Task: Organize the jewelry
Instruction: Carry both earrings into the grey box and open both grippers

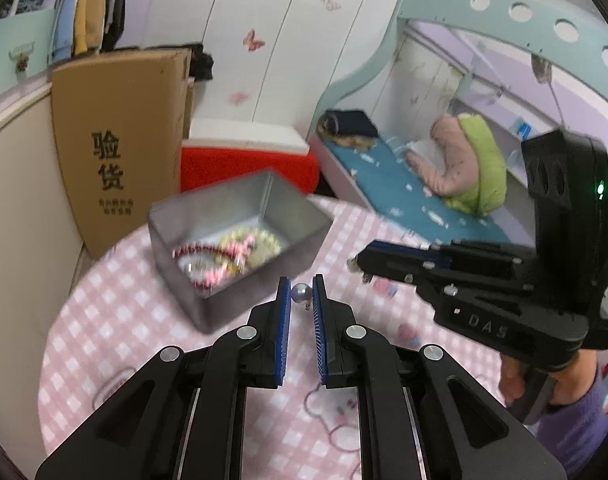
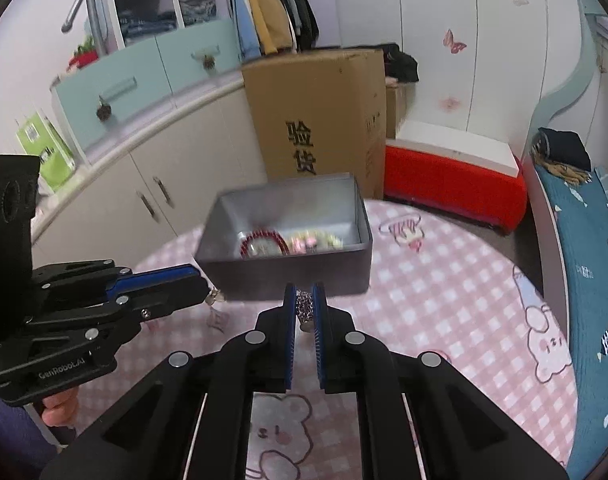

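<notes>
A grey metal tin point(image 1: 183, 280) stands on the round table with a pink checked cloth point(image 1: 103, 320). In the tin lie a red beaded bracelet point(image 2: 263, 242) and a pink-and-yellow one point(image 2: 312, 242). My left gripper point(image 1: 301, 286) is shut on a small silvery-blue pearl piece point(image 1: 299, 293) just in front of the tin. My right gripper point(image 2: 304, 292) is shut on a sparkly silver chain piece point(image 2: 304, 306), also close before the tin's front wall point(image 2: 283, 276). In the left wrist view the right gripper point(image 1: 356, 265) comes in from the right; in the right wrist view the left gripper point(image 2: 207, 295) comes in from the left.
A tall cardboard box point(image 2: 316, 120) and a red-and-white stool point(image 2: 452, 176) stand behind the table. A bed with a blue sheet point(image 2: 592, 280) runs along the right, cabinets point(image 2: 151, 168) along the left. Small pink bits point(image 1: 384, 289) show on the cloth; a person's hand point(image 1: 516, 380) holds the right gripper.
</notes>
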Tool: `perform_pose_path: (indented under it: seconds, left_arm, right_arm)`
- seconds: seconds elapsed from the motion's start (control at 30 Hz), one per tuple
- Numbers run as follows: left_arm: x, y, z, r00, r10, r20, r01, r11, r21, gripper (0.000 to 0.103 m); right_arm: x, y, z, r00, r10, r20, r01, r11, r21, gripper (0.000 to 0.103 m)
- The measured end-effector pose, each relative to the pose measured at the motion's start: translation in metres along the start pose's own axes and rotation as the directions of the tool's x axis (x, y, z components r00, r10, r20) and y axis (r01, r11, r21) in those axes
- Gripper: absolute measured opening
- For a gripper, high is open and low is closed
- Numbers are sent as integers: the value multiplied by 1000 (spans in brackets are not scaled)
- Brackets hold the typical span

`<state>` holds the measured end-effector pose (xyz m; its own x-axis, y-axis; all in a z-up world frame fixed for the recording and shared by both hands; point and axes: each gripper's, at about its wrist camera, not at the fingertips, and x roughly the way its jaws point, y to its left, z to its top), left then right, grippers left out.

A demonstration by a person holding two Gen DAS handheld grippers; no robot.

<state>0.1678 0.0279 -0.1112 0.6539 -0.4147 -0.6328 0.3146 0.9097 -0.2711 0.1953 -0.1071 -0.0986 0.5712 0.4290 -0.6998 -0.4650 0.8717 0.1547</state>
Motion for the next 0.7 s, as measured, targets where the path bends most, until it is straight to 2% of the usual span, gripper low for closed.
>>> perform_pose_path:
  seconds: [0.2, 0.37, 0.6, 0.7]
  left_arm:
    - [-18, -6, 37, 998, -21, 67, 19, 1000, 22, 12]
    - [-16, 5, 61, 997, 27, 74, -29, 999, 28, 12]
    - [24, 41, 76, 999, 29, -39, -31, 999, -36, 12]
    - [42, 52, 72, 993, 82, -82, -85, 996, -37, 12]
  right_arm:
    - [-14, 5, 23, 999, 19, 42, -19, 1000, -6, 8]
    - [-11, 11, 43, 998, 33, 51, -32, 999, -21, 8]
    - [24, 21, 69, 999, 46, 9, -45, 998, -31, 8]
    - [44, 21, 73, 999, 40, -27, -40, 999, -32, 8]
